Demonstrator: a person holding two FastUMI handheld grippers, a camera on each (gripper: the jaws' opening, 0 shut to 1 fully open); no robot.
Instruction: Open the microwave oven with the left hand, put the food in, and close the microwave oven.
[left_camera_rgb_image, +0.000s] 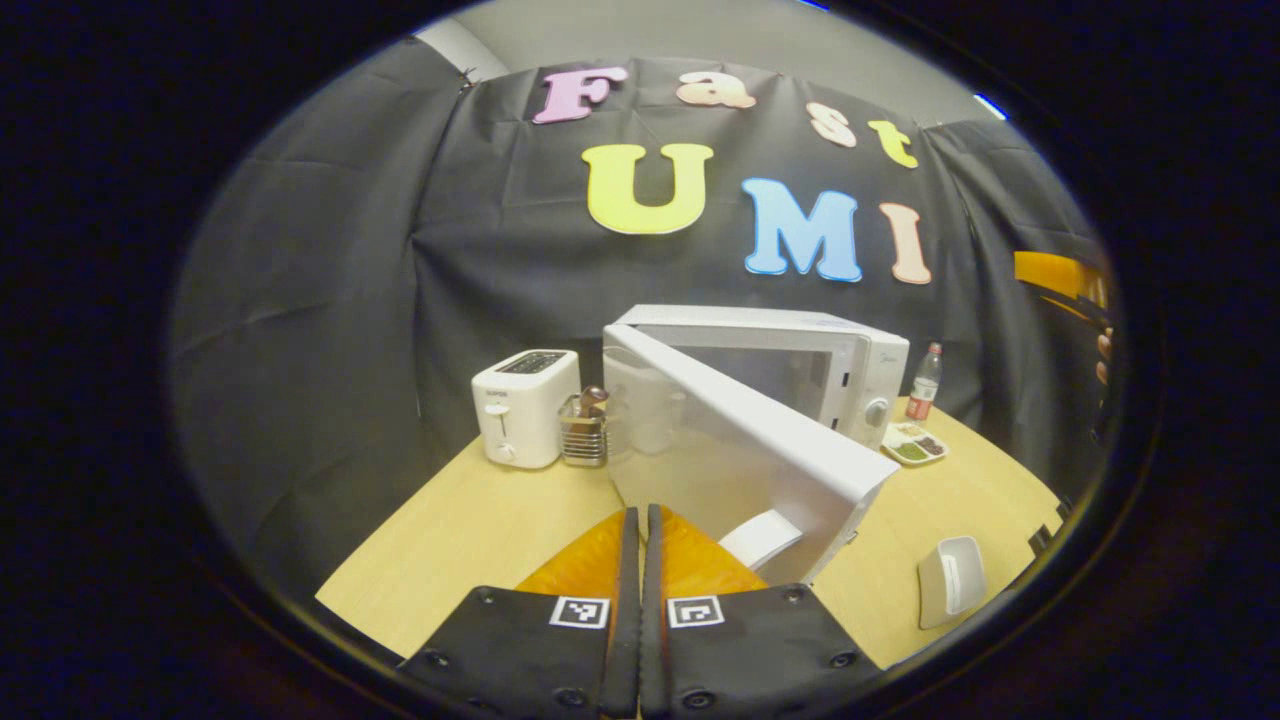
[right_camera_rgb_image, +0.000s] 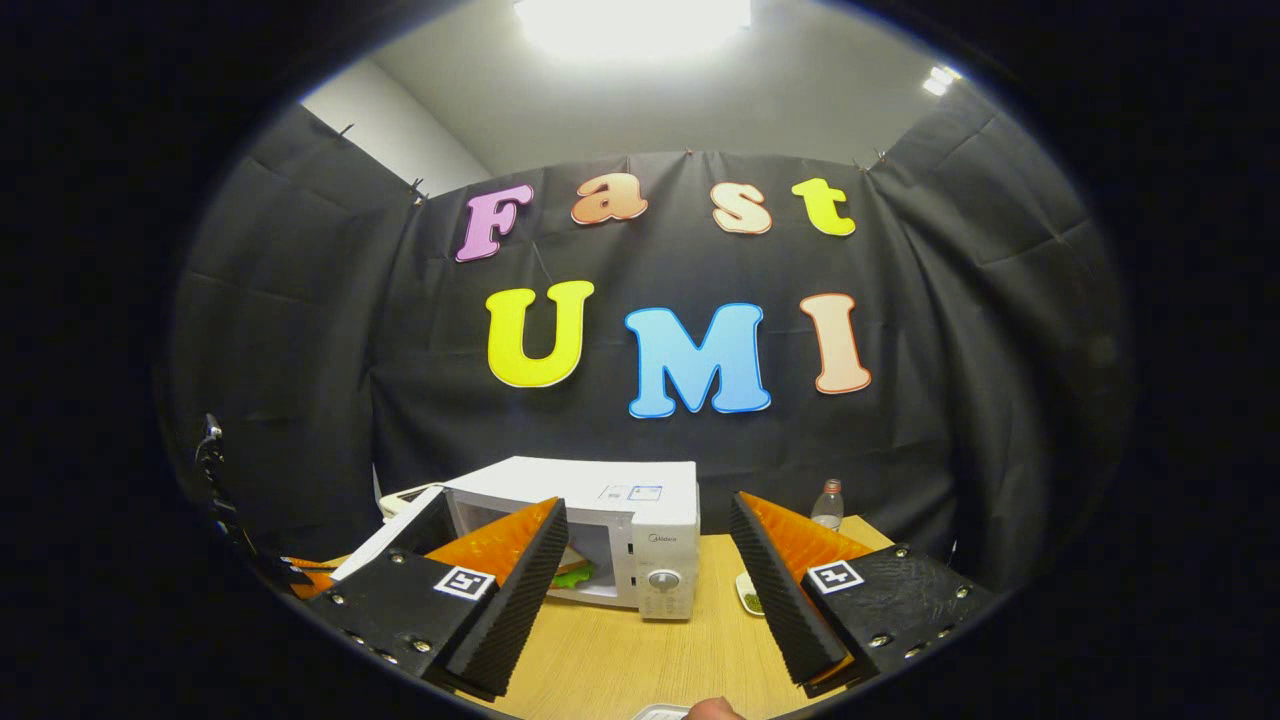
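Note:
The white microwave (left_camera_rgb_image: 800, 345) stands at the back of the table with its door (left_camera_rgb_image: 740, 450) swung wide toward me. The door handle (left_camera_rgb_image: 765, 535) lies just right of my left gripper (left_camera_rgb_image: 640, 512), which is shut with nothing between its fingers. In the right gripper view the microwave (right_camera_rgb_image: 600, 495) shows its open cavity, and food with a green leaf (right_camera_rgb_image: 575, 574) lies inside, partly hidden by a finger. My right gripper (right_camera_rgb_image: 648, 505) is held open wide in front of the oven, empty. That gripper also appears at the right edge (left_camera_rgb_image: 1060, 275) of the left gripper view.
A white toaster (left_camera_rgb_image: 525, 405) and a metal holder (left_camera_rgb_image: 585, 432) stand left of the microwave. To its right are a bottle (left_camera_rgb_image: 925, 382) and a small plate of food (left_camera_rgb_image: 915, 443). A white dish (left_camera_rgb_image: 950, 580) lies near the table's front right edge.

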